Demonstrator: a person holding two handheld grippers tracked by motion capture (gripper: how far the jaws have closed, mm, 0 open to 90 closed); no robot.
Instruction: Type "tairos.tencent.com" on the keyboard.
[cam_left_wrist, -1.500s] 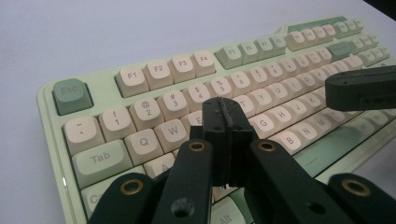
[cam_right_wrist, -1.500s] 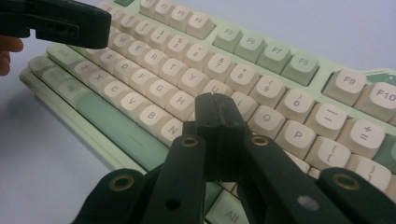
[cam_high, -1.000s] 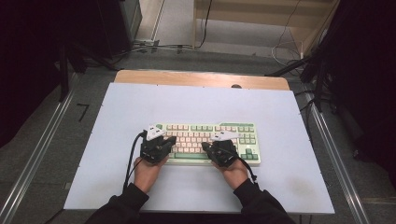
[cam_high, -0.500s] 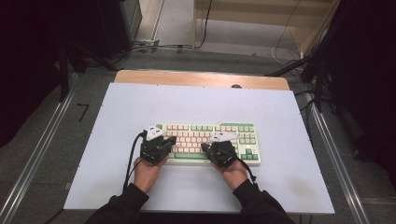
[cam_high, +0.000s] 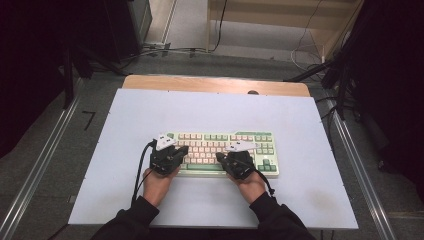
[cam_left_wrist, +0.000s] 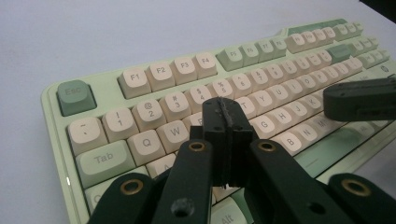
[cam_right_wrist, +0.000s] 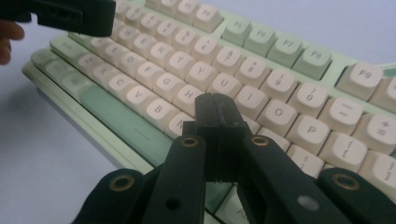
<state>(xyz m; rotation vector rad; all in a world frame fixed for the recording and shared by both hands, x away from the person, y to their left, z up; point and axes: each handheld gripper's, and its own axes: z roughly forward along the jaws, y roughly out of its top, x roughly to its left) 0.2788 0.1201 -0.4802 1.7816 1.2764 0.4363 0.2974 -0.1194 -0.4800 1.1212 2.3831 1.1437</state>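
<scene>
Keyboard (cam_high: 225, 152) lies flat near the middle of the white desk (cam_high: 300, 200), its long side running left to right, with cream letter keys and green caps such as Esc (cam_left_wrist: 74, 95) and the space bar (cam_right_wrist: 122, 123). It looks like a rigid plastic slab, moderately heavy and unlikely to flex, though the keycaps are loose-fitting and could pop off if pinched from the side. Lifting it would best be done by the thin left and right end edges of the case; for pressing, a tip straight down on a cap suffices. Left gripper (cam_left_wrist: 225, 112) hovers over the left letter keys, jaws clenched on nothing. Right gripper (cam_right_wrist: 215, 108) hangs over the right-hand letters, likewise clenched and empty.
</scene>
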